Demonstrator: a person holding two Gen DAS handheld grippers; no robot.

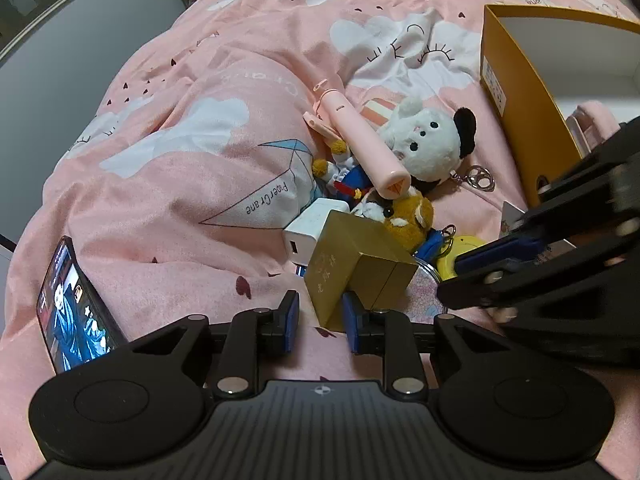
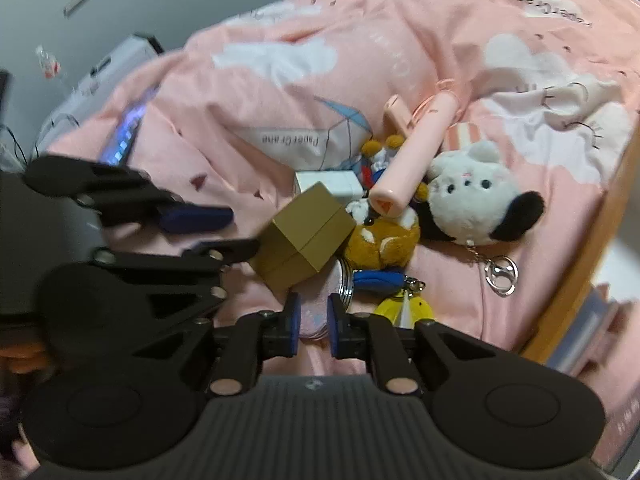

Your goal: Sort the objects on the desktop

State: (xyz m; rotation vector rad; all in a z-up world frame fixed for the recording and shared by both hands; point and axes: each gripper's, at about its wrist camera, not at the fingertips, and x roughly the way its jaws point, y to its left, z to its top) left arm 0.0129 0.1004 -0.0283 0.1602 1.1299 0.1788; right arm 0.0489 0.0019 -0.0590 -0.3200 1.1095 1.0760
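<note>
Pink quilt fabric (image 1: 160, 184), printed with white clouds and paper cranes, lies under a heap of small things just ahead of both grippers. The left gripper (image 1: 320, 316) has its blue-padded jaws partly apart with a gold cardboard box (image 1: 352, 264) just beyond its tips; the right pad sits against the box's lower edge while the left pad stands clear, so no grip shows. Beyond the box lie a white charger block (image 1: 308, 232), a brown plush toy (image 1: 408, 216), a pink plastic cylinder (image 1: 360, 140) and a white plush dog with one black ear (image 1: 428, 140) with a metal key ring. To the left gripper's left, a lit smartphone (image 1: 76, 308) rests on the quilt; to its far right stands an open yellow cardboard box (image 1: 516, 96). The right gripper (image 2: 314, 320) has its jaws drawn narrow, with a pink glittery round disc (image 2: 320, 300) showing in the slim gap between the pads; whether they pinch it cannot be told. Just right of it lie a blue tassel (image 2: 376, 280) and a yellow charm (image 2: 408, 308).
</note>
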